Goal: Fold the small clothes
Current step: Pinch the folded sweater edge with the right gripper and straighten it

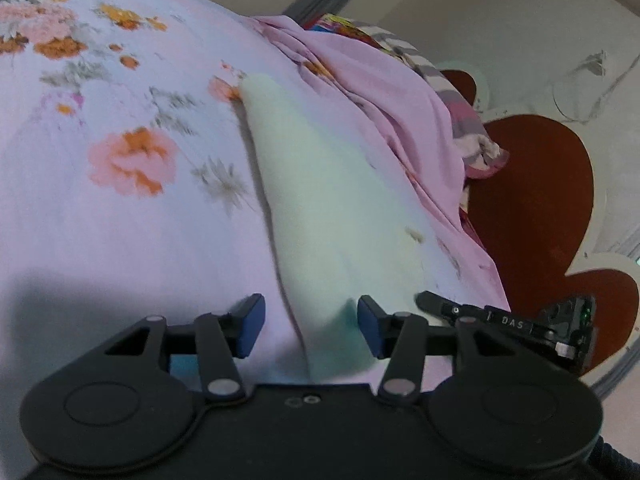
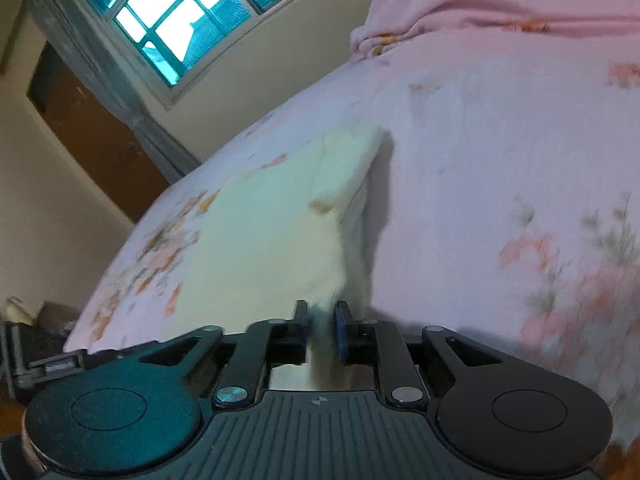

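Floral bed sheet (image 1: 120,208) w/ pale yellow cloth (image 1: 332,208) lying on it, only partly folded: right tongs (image 2: 322,320) pinch its near corner, left tongs (image 1: 310,326) gape over the edge, nothing gripped, so folding's barely begun imo.

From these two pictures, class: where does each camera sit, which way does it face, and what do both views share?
Left wrist: on the left claw, looking down across the floral bedsheet toward the red rug; its open jaws straddle the pale cloth.
Right wrist: on the right claw, facing the window; shut on the cloth.
Shared: cloth, bedsheet.
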{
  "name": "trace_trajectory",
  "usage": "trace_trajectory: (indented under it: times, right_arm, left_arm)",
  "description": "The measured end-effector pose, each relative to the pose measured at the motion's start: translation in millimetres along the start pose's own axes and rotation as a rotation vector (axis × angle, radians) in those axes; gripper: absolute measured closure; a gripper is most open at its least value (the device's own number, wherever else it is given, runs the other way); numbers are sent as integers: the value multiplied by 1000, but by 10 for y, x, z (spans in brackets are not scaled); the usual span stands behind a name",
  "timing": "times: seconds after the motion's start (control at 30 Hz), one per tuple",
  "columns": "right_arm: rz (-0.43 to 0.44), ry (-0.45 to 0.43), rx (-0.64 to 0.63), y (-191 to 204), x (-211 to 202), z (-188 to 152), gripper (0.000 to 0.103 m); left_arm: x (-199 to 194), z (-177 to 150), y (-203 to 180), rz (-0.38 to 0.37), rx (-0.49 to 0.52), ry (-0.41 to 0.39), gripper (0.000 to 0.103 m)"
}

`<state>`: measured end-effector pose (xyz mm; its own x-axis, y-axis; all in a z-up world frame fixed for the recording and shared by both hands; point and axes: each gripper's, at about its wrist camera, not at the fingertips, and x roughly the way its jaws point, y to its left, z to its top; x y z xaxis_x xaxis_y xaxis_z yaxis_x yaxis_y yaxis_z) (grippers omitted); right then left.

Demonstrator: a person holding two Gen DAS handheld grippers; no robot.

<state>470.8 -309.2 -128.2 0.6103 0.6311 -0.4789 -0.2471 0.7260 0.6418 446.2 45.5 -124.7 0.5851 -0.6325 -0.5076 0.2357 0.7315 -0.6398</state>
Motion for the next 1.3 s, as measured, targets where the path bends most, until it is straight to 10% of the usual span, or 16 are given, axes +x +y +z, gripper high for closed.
trace_trajectory:
  times: [0.27, 0.7, 0.93, 1.07, 1.17, 1.23, 1.3]
  right_arm:
    - [50, 17, 57, -71, 6, -98, 96]
    - [-208, -241, -14, 110, -710, -523, 95]
    - [-121, -198, 111, 106, -441, -542, 94]
    - [-108, -190, 140, 68, -402, -528, 64]
    - [-104, -186, 145, 101, -392, -529, 64]
    - [-75, -178, 155, 93, -364, -526, 64]
    - [-73, -175, 143, 129, -323, -525, 93]
  left_arm:
    - [-100, -69, -44, 22, -43, -20, 53]
    - [-320, -616, -551, 320, 196, -149, 53]
    - [-151, -567, -645, 420, 196, -181, 51]
    - [-39, -594, -597, 434, 208, -166, 51]
    - [-144, -612, -558, 407, 163, -214, 52]
    - [-199, -647, -505, 376, 119, -245, 52]
    - [-220, -645, -493, 366, 101, -253, 53]
